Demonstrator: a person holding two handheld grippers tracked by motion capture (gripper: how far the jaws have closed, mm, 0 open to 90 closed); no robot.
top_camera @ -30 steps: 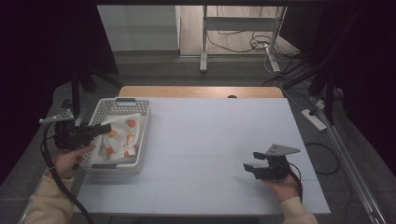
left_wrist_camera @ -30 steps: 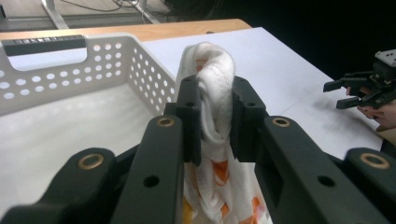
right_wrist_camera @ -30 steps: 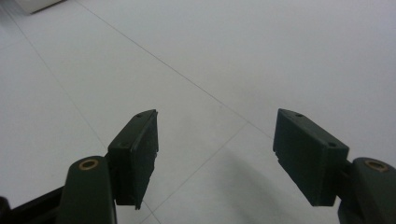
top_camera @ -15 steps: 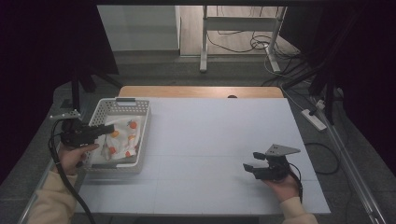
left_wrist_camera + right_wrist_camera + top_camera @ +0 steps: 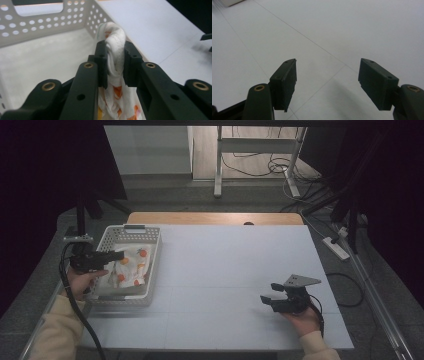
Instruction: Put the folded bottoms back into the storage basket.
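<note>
Inside the white perforated basket (image 5: 106,239) at the left of the table lies a white cloth (image 5: 131,267) printed with orange shapes, bunched over the basket's middle and toward its right wall. One fold of that cloth (image 5: 115,47) is pinched between the two black jaws of the left gripper (image 5: 114,50); in the left gripper view the fabric bulges up above the pads and hangs down below them, with the basket's pale floor and holed wall (image 5: 50,21) behind. From above, the left gripper (image 5: 116,255) points to the right across the basket's left rim, carried by a hand (image 5: 82,280) in a cream sleeve, with a black cable looping down from it past the table's edge.

Well apart, on the near right part of the white table (image 5: 230,255), the right gripper (image 5: 266,300) rests low in the other hand (image 5: 302,317), a grey three-cornered plate on top. Its jaws stand wide apart with nothing between them (image 5: 327,82); the right gripper view looks along them at bare tabletop crossed by thin seam lines.

A wooden strip runs along the table's far edge, and beyond it cables lie on the floor.
</note>
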